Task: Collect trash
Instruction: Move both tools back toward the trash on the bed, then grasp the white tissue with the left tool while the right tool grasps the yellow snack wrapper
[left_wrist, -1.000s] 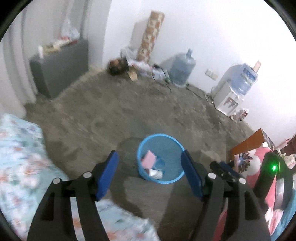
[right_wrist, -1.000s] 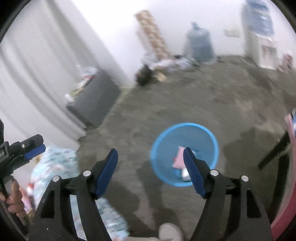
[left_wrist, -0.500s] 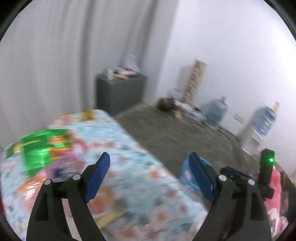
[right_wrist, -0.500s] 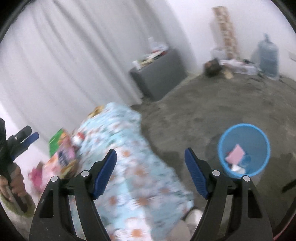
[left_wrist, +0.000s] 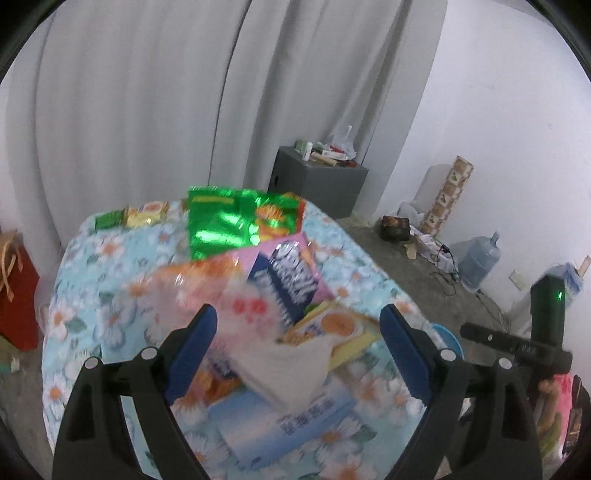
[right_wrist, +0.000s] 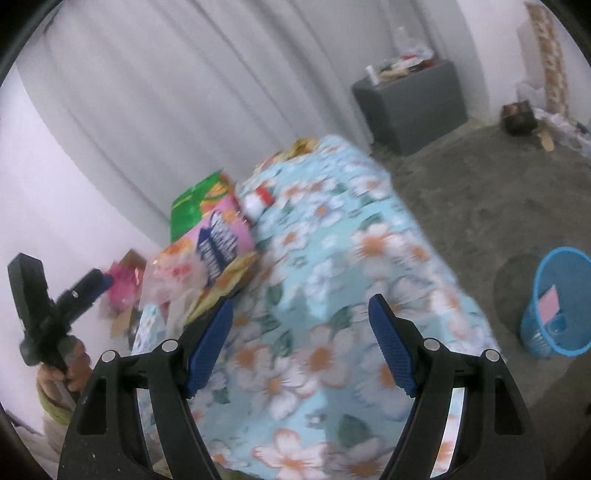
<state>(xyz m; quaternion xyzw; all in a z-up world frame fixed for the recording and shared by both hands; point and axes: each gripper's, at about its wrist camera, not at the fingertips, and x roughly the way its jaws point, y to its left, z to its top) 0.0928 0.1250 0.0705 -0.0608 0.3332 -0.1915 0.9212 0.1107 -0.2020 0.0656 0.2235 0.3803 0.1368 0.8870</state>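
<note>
Red bag (left_wrist: 16, 291): stood on the floor at 9 o'clock in the left wrist view, beside the table.
Table (left_wrist: 81, 258): covered with a pale blue cloth printed with white and orange flowers.
Trash (left_wrist: 266, 273): a blurred heap of wrappers on the cloth, filling the middle of the left wrist view.
Small packs (left_wrist: 146, 214): green and yellow, at the cloth's far edge, toward 11 o'clock of the heap.
Green bag (left_wrist: 229, 221): shiny foil with an orange print, at 12 o'clock of the heap.
Pink bag (left_wrist: 291, 273): pink with a dark blue panel and white lettering, overlapping the green bag's near edge.
Clear wrapper (left_wrist: 207, 291): crinkled, with red marks, at 9 o'clock of the pink bag.
Yellow pack (left_wrist: 336, 328): showed an orange round picture, at 5 o'clock of the pink bag.
White paper (left_wrist: 291, 369): folded, lying over a pale blue pack (left_wrist: 291, 428) nearest the camera.
Left gripper (left_wrist: 297, 347): jaws wide, having just been opening, over the heap and pressing on nothing.
Right gripper (right_wrist: 299, 343): jaws wide with nothing between them, over bare cloth; the heap sat at 10 o'clock in its view.
Grey cabinet (right_wrist: 410, 99): cluttered on top, against the curtain (right_wrist: 221, 74) at 1 o'clock.
Bin (right_wrist: 557, 302): blue mesh, on the floor at 3 o'clock in the right wrist view, with a pink scrap (right_wrist: 548, 299) inside.
</note>
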